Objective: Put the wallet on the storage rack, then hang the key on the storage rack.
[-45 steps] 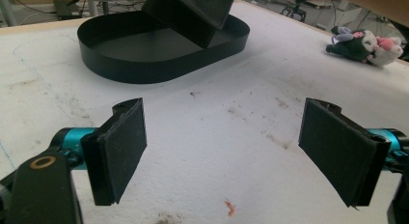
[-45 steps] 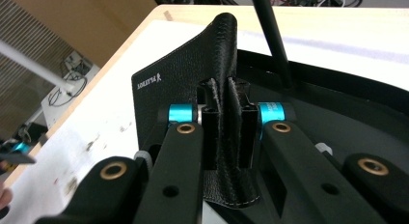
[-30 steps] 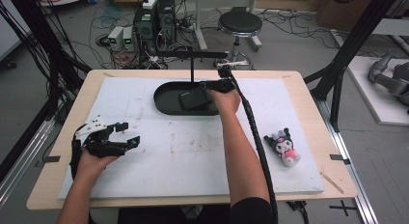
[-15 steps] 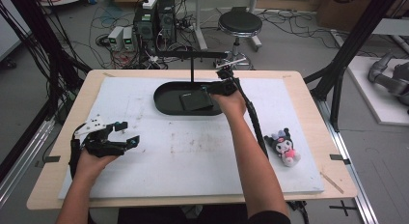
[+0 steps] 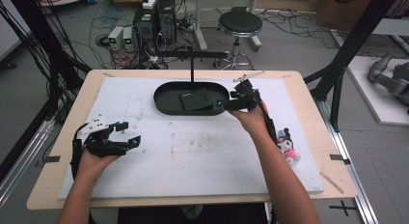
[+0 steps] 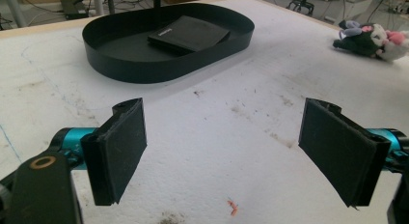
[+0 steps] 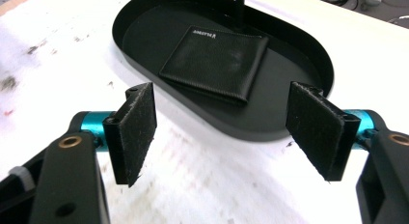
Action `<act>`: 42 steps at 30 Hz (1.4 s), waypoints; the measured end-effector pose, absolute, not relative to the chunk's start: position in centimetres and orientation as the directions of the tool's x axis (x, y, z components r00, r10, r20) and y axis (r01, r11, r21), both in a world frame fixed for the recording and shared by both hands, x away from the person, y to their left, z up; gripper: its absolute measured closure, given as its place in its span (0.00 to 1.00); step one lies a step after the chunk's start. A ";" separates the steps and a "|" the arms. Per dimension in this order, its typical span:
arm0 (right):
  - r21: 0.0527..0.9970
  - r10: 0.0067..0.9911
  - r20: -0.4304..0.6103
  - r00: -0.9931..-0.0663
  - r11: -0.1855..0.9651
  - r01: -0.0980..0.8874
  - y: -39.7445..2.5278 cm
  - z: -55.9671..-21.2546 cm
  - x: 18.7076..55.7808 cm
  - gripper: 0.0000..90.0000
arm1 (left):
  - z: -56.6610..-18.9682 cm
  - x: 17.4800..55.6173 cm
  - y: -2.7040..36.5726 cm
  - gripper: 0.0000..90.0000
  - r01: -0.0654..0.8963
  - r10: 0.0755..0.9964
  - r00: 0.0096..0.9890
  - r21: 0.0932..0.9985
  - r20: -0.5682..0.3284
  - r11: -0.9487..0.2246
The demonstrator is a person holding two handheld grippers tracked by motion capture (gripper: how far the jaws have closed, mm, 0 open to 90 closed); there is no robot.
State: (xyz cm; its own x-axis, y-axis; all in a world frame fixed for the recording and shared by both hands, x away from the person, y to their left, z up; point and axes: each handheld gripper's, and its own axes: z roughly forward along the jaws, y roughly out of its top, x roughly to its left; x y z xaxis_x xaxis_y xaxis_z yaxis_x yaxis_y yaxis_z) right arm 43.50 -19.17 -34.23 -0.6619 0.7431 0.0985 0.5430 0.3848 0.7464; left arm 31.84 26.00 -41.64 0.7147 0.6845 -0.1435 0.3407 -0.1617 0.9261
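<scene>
A black oval tray (image 5: 164, 101) lies at the far middle of the white mat, and a flat black wallet (image 5: 197, 100) rests inside it. My right gripper (image 5: 224, 104) hovers at the tray's right end, open and holding nothing. Its own view looks over the tray rim (image 7: 270, 132) at the wallet (image 7: 217, 62), which lies past the fingertips of the right gripper (image 7: 224, 137). My left gripper (image 5: 131, 133) is low over the mat at the near left, also open and holding nothing. In the left gripper view, the left gripper (image 6: 224, 151) faces the tray (image 6: 144, 64) and wallet (image 6: 190, 33) farther off.
A small black-and-pink plush toy (image 5: 287, 143) lies on the mat's right side, also visible as the plush (image 6: 369, 38) far right. A thin black post with a crossbar (image 5: 192, 64) rises from the tray's far side. The mat (image 5: 193, 156) is stained.
My right gripper has drawn back from over the tray, toward the person and a little right. The wallet stays in the tray. The left gripper has not moved.
</scene>
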 end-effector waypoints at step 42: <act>0.842 0.754 0.137 -0.643 0.253 0.476 -25.6 -37.7 36.3 0.21 | -41.9 32.0 25.4 0.18 0.339 0.682 0.716 0.928 -0.147 -0.156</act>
State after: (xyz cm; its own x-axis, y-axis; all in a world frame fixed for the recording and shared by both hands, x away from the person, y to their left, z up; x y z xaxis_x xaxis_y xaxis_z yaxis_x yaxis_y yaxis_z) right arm 36.26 -25.62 -37.68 -0.6427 0.7537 0.1371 0.4762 0.2528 0.8422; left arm 31.96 25.36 -41.94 0.7161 0.6824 -0.1468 0.3392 -0.1563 0.9276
